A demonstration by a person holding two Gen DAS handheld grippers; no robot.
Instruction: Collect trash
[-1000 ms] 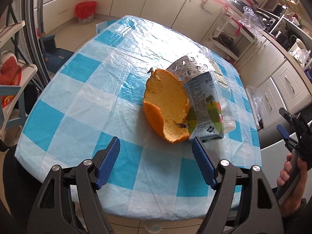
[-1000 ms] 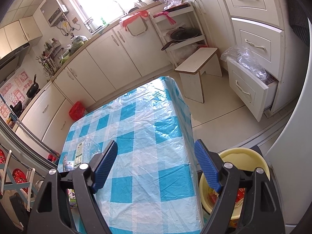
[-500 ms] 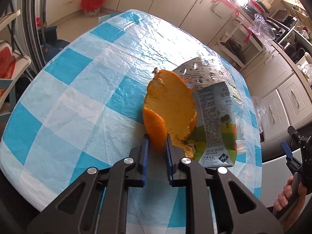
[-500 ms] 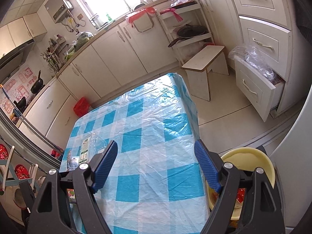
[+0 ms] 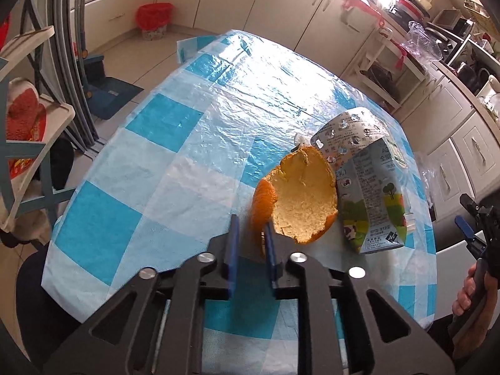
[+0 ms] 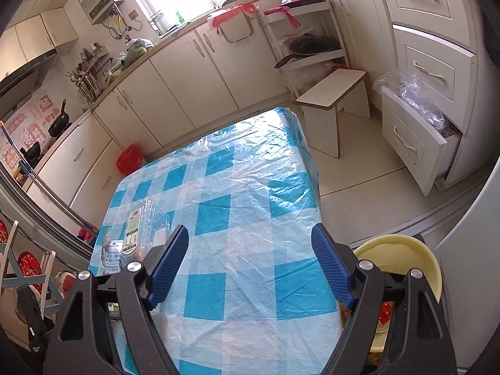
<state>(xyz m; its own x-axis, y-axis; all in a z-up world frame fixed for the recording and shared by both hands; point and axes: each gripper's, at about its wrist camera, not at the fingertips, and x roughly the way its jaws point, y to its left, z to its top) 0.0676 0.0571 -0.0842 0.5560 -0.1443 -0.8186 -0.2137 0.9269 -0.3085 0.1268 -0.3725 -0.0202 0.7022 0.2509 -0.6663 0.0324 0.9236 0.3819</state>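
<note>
The left hand-held gripper (image 5: 251, 243) is hovering low over the near edge of the bench (image 5: 175, 143), and its blue pads are standing a narrow gap apart with the orange peel (image 5: 300, 206) poking in between them; the right pad (image 5: 269, 243) is pressing against the peel's orange rind, while the left pad is showing a sliver of daylight, so whether the grip is truly biting is hard to call. The peel is sitting up on its edge, pale pith facing the camera, its right side leaning against the flattened milk carton (image 5: 372, 206) lying beside it on the blue-and-white checked plastic cover. A silver blister pack (image 5: 350, 131) is tucked just behind the peel and overlapping the carton's far end. Over on the right, the right hand-held gripper (image 6: 250, 264) is spread wide, grasping nothing, looking down the length of the bench from the other side. In that view a clear plastic container (image 6: 147, 228) with a label is lying at the left edge of the bench, and a yellow bin (image 6: 403, 253) is sitting just beside the bench's near right corner, partly hidden behind the right finger. A red-lined wastebasket (image 5: 154, 20) is standing on the floor by the cabinets, well apart.
</note>
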